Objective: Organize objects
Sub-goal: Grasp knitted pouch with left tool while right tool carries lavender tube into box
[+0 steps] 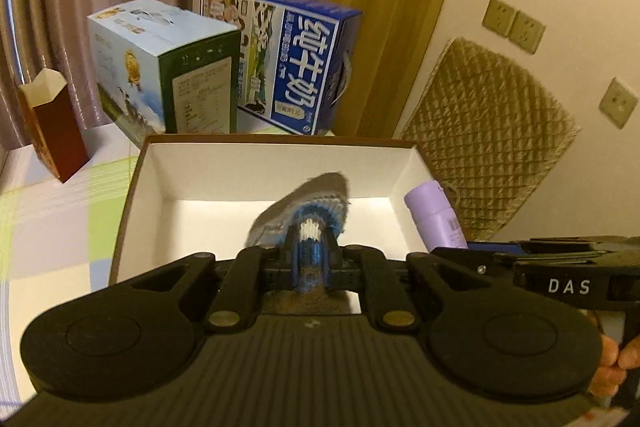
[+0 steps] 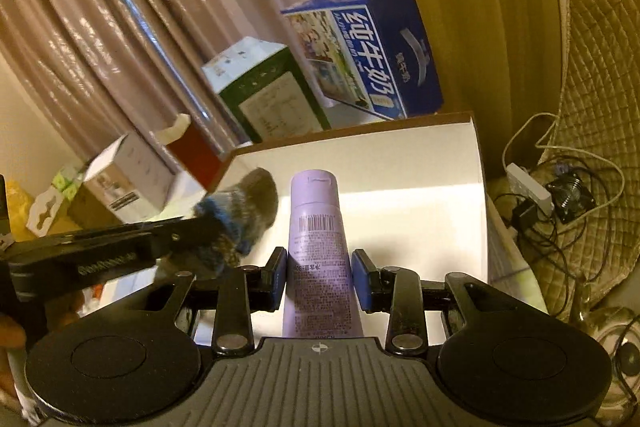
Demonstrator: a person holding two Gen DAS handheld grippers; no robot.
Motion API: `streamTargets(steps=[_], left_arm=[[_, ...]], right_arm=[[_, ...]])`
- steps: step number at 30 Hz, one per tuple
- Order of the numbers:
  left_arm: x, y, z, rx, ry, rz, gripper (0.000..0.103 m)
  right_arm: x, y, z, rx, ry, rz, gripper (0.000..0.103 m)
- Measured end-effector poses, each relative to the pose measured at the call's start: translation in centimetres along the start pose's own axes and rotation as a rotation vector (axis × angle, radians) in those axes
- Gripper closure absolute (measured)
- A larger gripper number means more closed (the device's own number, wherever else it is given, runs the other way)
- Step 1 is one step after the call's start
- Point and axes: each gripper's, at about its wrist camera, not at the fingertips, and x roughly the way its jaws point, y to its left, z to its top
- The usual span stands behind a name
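Note:
My left gripper [image 1: 311, 259] is shut on a knitted sock [image 1: 308, 207] with a grey toe and blue and white stripes; the sock hangs over the open white box [image 1: 280, 155]. In the right wrist view the same sock [image 2: 248, 207] shows at the left, held by the left gripper [image 2: 208, 227]. My right gripper [image 2: 319, 279] is shut on a lilac tube [image 2: 318, 227] with a barcode, its cap pointing forward over the white box [image 2: 400, 155]. In the left wrist view that lilac tube [image 1: 436, 215] pokes in at the box's right wall, with the right gripper [image 1: 472, 253] behind it.
Behind the white box stand a blue milk carton case [image 1: 300, 67] and a green and white box [image 1: 168, 75]; a small red open carton [image 1: 52, 131] is at the left. A quilted mat [image 1: 492, 147] leans on the wall at the right. Cables and a power strip [image 2: 528, 183] lie on the floor.

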Motion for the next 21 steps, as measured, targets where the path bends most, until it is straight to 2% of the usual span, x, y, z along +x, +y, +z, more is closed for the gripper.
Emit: streamTargets(steps=[5, 11, 14, 20, 21], left_arm=[[4.6, 0.5, 0.4, -0.010, 0.063, 0.031, 0.095], [8.0, 1.0, -0.8, -0.023, 0.145, 0.046, 0.093], [8.7, 1.3, -1.4, -0.030, 0.177, 0.053, 0.085], [8.6, 2.1, -1.7, -0.049, 0.196, 0.074, 0.080], [8.5, 2.3, -1.7, -0.096, 0.184, 0.103, 0.079]], right_arm=[[3.5, -1.4, 0.9, 0.061, 0.047, -0.039, 0.071], [6.9, -2.8, 0.5, 0.099, 0.112, -0.084, 0.071], [7.9, -3.1, 0.2, 0.105, 0.134, -0.097, 0.071], [9.2, -3.6, -0.1, 0.114, 0.160, -0.125, 0.071], [9.3, -3.7, -0.1, 0.115, 0.162, -0.125, 0.071]])
